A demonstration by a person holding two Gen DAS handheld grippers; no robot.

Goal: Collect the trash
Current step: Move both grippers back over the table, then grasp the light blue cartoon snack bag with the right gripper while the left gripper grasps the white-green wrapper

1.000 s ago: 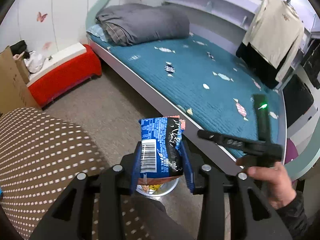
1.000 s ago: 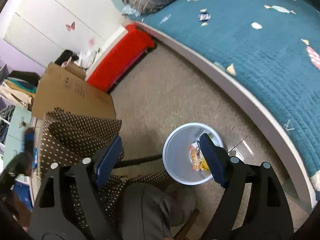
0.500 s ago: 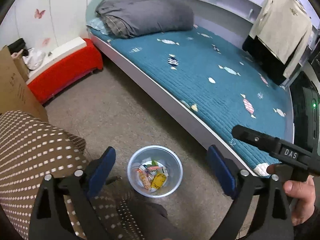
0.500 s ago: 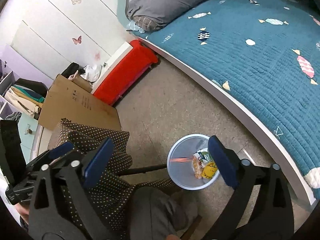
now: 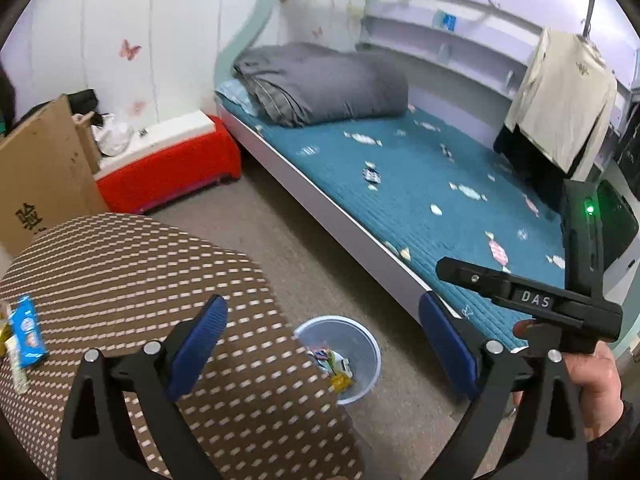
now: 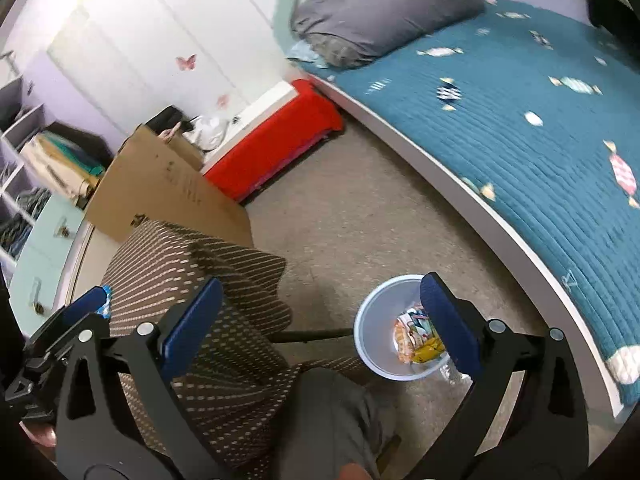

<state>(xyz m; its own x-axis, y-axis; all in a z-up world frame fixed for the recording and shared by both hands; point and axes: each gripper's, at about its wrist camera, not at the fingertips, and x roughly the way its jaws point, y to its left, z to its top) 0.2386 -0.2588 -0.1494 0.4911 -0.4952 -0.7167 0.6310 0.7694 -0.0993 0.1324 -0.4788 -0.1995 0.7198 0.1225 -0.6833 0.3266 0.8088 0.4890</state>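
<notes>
A round translucent trash bin (image 5: 360, 344) stands on the carpet beside the table and holds several colourful wrappers (image 5: 334, 364). My left gripper (image 5: 324, 344) hangs above the table's edge and the bin; its jaws are opening, with nothing between the blue pads. A blue snack wrapper (image 5: 26, 332) and a pale strip lie at the far left of the brown dotted tablecloth (image 5: 140, 264). In the right wrist view my right gripper (image 6: 320, 328) stands open and empty above the bin (image 6: 376, 332) and its wrappers (image 6: 416, 336).
A bed with a teal candy-print quilt (image 5: 420, 184) runs along the right. A red storage bench (image 5: 172, 168) and a cardboard box (image 5: 40, 176) stand against the wall. A hand (image 5: 592, 380) holds the right gripper's body. A knee in grey trousers (image 6: 332, 412) is below.
The left gripper, shut on a blue snack wrapper above the bin a second ago, has opened and the wrapper is gone from it. Both grippers have risen, and the right one has widened.
</notes>
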